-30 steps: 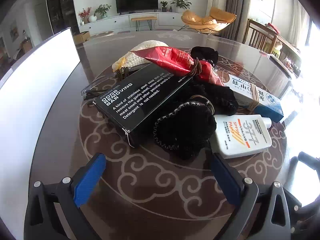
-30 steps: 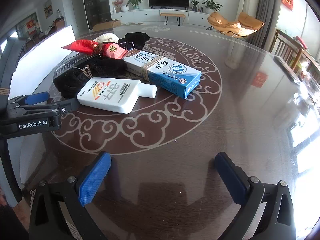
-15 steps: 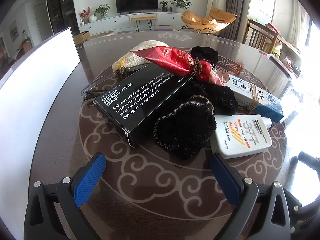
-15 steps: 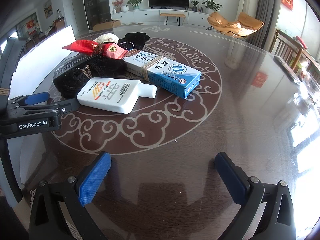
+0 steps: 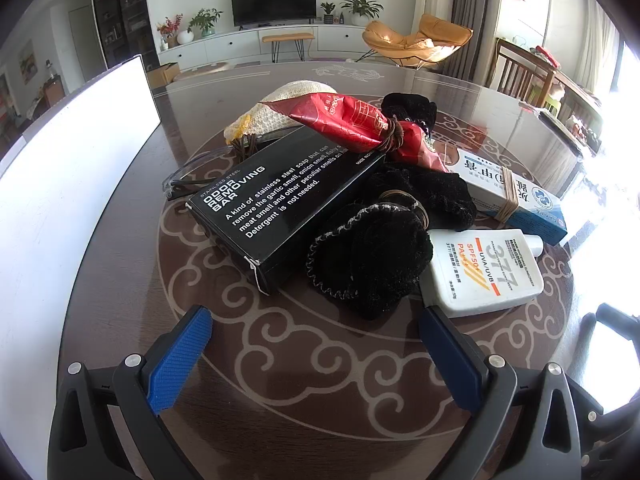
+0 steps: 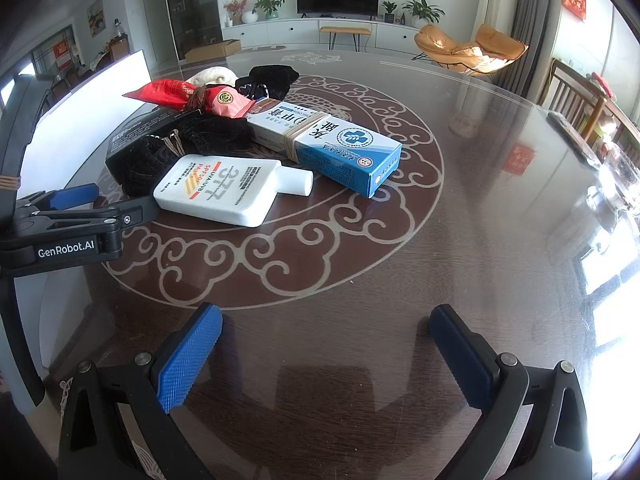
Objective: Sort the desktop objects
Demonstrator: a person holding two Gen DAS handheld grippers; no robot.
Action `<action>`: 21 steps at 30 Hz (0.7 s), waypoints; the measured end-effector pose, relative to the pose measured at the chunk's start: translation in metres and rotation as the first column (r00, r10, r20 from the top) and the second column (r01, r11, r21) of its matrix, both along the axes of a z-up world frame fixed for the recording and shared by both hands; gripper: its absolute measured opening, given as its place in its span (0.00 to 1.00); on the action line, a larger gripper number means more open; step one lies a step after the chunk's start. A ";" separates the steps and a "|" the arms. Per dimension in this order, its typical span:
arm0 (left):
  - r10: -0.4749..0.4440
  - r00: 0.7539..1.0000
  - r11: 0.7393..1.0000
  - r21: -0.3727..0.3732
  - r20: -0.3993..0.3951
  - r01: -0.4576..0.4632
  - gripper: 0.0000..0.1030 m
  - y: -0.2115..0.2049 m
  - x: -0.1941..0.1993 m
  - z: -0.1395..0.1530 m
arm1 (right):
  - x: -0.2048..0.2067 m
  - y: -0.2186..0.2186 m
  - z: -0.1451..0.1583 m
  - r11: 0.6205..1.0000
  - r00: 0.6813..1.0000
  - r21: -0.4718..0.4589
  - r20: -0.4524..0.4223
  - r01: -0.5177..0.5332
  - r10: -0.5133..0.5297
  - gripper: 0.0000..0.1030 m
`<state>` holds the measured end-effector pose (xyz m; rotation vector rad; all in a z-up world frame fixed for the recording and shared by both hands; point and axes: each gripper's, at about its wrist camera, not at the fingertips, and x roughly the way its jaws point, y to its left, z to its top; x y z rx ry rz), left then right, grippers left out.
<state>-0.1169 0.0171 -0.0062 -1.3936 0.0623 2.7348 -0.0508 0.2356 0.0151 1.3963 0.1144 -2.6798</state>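
Both the left gripper (image 5: pixel 316 354) and right gripper (image 6: pixel 326 354) are hovering wide open and empty while the flat white plastic sunscreen bottle (image 6: pixel 218 190), likely light, rigid and slick, is lying mid-table (image 6: pixel 460 264), probably best pinched across its narrow sides.

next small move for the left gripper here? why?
Probably ease the left gripper forward onto the black pouch. It is open and empty, and the pouch lies nearest, straight ahead between its fingers, on top of the pile beside the white sunscreen bottle.
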 end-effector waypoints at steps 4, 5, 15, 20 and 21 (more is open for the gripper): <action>0.000 1.000 1.000 0.000 0.000 0.000 1.00 0.000 0.000 0.000 | 0.000 0.000 0.000 1.000 1.000 0.000 0.000 0.000 0.000 1.00; 0.000 1.000 1.000 0.000 0.000 0.000 1.00 0.000 0.000 0.000 | 0.000 0.000 0.000 1.000 1.000 0.000 0.000 0.000 0.000 1.00; 0.000 1.000 1.000 0.000 0.000 0.000 1.00 0.000 0.000 0.001 | 0.001 0.000 0.000 1.000 1.000 -0.003 -0.004 0.003 -0.003 1.00; 0.000 1.000 1.000 0.000 0.000 0.000 1.00 -0.001 -0.001 0.000 | 0.003 0.000 -0.001 1.000 1.000 0.001 -0.012 0.013 -0.013 1.00; -0.001 1.000 1.000 0.000 0.000 0.001 1.00 0.000 -0.001 0.001 | 0.004 0.000 -0.001 1.000 1.000 0.002 -0.015 0.023 -0.022 1.00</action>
